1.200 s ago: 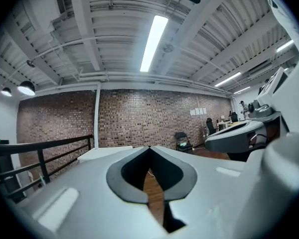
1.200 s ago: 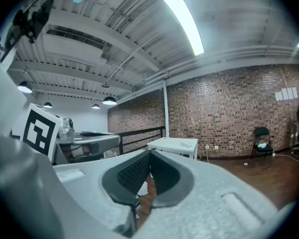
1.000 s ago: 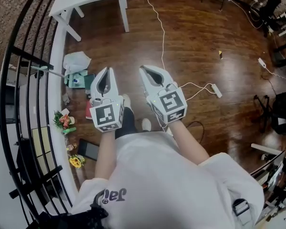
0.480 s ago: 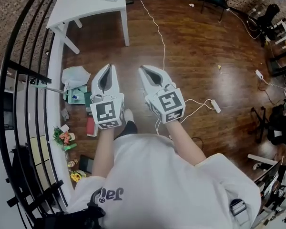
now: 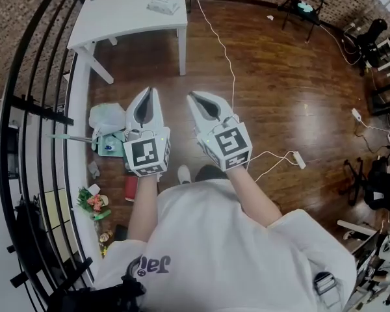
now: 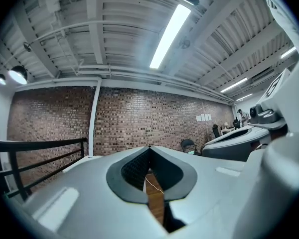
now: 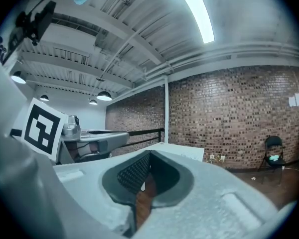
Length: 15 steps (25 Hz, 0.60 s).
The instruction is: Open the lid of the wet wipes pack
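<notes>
Plainly, nothing is begun: the wet wipes pack point(image 5: 162, 5) is seen untouched at twelve o'clock; left gripper point(image 5: 147, 93) and right gripper point(image 5: 194, 97) are closed, empty.

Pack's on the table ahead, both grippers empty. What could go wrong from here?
White cable runs along the floor beside the table: likely trip hazard. Left gripper and right gripper are shut; they would need to open before working the lid of the wipes pack.
</notes>
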Tool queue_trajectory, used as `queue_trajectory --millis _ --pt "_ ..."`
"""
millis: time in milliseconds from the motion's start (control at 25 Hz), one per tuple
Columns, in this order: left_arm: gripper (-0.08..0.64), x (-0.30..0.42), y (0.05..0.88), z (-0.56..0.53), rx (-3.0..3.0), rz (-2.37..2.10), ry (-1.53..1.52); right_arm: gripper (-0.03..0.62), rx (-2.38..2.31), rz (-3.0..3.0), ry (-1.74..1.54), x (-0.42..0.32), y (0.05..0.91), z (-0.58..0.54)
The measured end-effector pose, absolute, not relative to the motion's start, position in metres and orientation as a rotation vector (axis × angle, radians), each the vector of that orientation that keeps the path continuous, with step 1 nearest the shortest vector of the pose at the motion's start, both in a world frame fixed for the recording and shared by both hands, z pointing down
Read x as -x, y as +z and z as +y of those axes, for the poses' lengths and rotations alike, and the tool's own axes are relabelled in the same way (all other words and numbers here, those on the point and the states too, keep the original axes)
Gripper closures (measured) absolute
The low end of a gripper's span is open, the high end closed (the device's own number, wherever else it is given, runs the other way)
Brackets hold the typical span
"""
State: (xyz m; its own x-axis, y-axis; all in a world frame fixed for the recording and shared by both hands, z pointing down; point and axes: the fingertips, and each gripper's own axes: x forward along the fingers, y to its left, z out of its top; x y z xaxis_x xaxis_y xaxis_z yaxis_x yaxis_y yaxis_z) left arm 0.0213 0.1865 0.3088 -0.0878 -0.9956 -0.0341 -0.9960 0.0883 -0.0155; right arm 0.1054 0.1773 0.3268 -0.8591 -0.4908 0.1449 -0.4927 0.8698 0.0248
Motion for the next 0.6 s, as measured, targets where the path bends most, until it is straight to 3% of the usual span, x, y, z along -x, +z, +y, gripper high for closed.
queue_trajectory --millis 600 --pt "0.545 0.065 0.343 0.033 2.052 2.401 -0.038 0.604 -0.659 -2.904 0.061 -0.019 0.354 0.016"
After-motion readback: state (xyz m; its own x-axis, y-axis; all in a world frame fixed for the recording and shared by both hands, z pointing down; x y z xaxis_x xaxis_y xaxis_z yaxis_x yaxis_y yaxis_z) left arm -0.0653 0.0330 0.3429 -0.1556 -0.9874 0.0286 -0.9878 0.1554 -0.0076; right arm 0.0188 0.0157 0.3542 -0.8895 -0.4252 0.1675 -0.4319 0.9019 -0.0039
